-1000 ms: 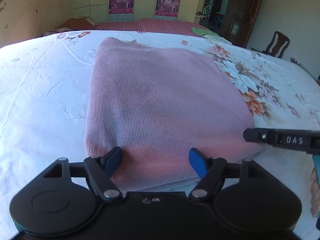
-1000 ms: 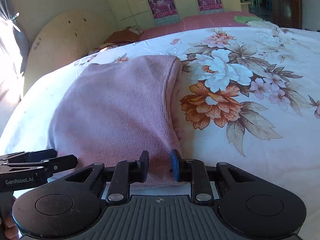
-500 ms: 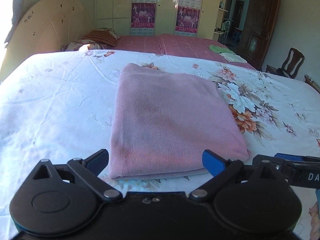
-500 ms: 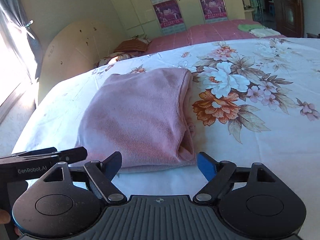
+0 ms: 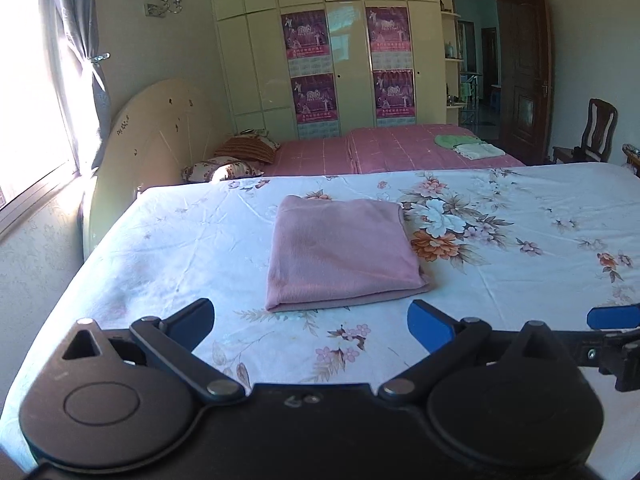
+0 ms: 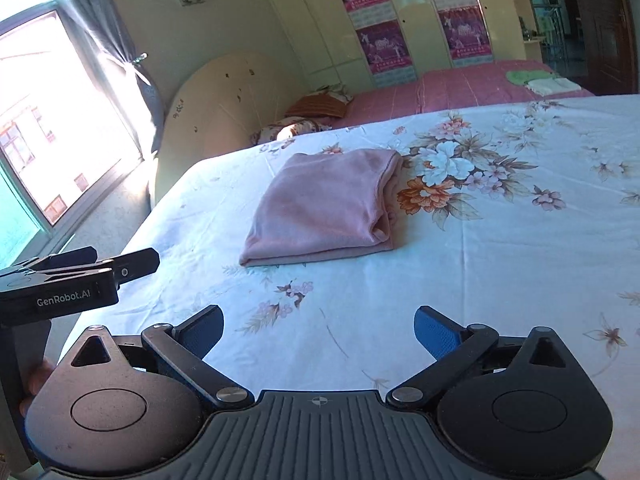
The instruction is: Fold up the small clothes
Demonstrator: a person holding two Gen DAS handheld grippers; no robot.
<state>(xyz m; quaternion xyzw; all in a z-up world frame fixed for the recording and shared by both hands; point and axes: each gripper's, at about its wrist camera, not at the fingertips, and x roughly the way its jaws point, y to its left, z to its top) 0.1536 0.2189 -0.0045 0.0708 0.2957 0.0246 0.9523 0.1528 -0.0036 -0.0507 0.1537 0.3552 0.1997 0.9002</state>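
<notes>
While the folded pink cloth [image 5: 340,252] lies flat on the bed [image 5: 168,248], both tools are apart from it. The left tool [image 5: 310,320] stands wide open and empty. The right tool [image 6: 318,330] is opening, with nothing between its jaws.

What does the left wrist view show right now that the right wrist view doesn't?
Only the left wrist view: a wooden chair near the open door, and one blue fingertip of the right gripper at its right edge.
Only the right wrist view: the left gripper's side with its printed label, a hand beneath it, and the loose layered edge of the folded pink garment.
Both: the garment lying free on the floral bedsheet, and each camera's own gripper, left gripper and right gripper; the right's jaws are opening, nothing between them.
</notes>
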